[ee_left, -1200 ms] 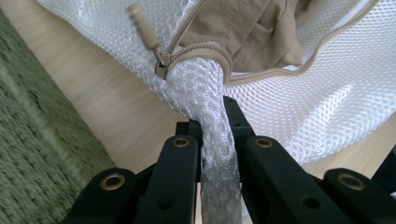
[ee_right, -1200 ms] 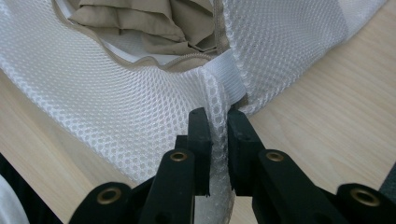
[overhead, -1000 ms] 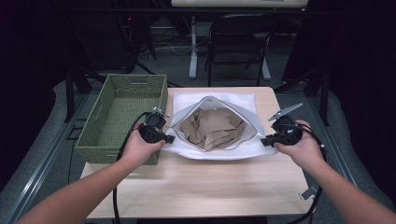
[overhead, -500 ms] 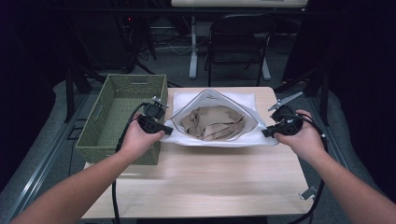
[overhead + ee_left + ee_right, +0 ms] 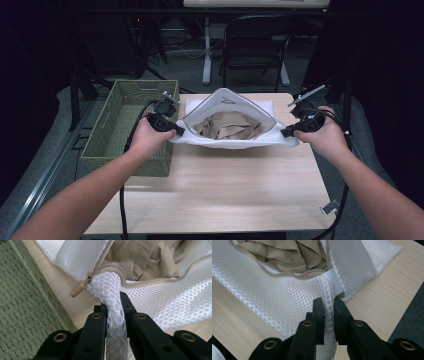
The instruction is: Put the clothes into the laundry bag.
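Both ends of the white mesh laundry bag (image 5: 235,140) are being pinched, the left gripper (image 5: 115,312) clenching the corner by the zipper pull (image 5: 76,289), the right gripper (image 5: 329,307) clenching the opposite corner. Between them the bag is hanging unzipped above the surface (image 5: 220,190), tan clothing (image 5: 227,127) inside; moving it, judging by the green basket (image 5: 125,125) beside the left gripper, is remaining. No readable writing is showing.

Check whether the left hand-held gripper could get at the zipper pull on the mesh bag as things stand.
Probably not right now: the left hand-held gripper is shut on the mesh bag, so it's occupied. The zipper pull hangs unobstructed just beyond its jaws.
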`<state>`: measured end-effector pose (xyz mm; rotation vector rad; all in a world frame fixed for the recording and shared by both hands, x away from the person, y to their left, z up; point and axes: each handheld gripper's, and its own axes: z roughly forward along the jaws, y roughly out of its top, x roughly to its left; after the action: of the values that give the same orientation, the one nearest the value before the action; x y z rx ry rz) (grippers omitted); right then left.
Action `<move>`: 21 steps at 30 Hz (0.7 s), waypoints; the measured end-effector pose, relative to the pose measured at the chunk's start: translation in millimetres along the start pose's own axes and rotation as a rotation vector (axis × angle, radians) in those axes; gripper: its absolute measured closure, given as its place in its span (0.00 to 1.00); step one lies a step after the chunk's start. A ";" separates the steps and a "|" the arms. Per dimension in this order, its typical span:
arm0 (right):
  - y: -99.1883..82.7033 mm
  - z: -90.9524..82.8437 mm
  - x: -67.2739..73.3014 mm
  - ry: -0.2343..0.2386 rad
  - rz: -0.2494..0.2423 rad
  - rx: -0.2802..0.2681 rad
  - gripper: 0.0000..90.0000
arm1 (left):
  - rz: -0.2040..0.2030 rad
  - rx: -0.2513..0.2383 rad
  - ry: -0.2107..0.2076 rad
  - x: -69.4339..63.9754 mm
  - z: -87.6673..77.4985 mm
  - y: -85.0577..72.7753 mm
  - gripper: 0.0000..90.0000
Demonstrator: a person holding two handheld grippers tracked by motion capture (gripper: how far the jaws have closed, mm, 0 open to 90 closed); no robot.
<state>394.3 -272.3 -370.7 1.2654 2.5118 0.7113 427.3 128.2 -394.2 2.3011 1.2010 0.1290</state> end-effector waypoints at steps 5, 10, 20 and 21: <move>9.0 -3.5 -6.3 -0.010 0.021 -0.022 0.91 | -0.014 -0.009 0.005 4.0 -4.5 7.0 0.95; 13.2 -6.3 -13.7 -0.017 0.041 -0.046 0.91 | -0.030 -0.034 -0.001 8.5 -9.0 13.2 0.95; 25.2 -9.0 -22.9 -0.033 0.063 -0.090 0.91 | -0.045 -0.070 0.010 14.9 -14.3 27.2 0.95; 25.2 -9.0 -22.9 -0.033 0.063 -0.090 0.91 | -0.045 -0.070 0.010 14.9 -14.3 27.2 0.95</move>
<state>421.5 -280.8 -350.0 1.3194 2.3943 0.8015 451.5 133.3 -370.8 2.2141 1.2336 0.1640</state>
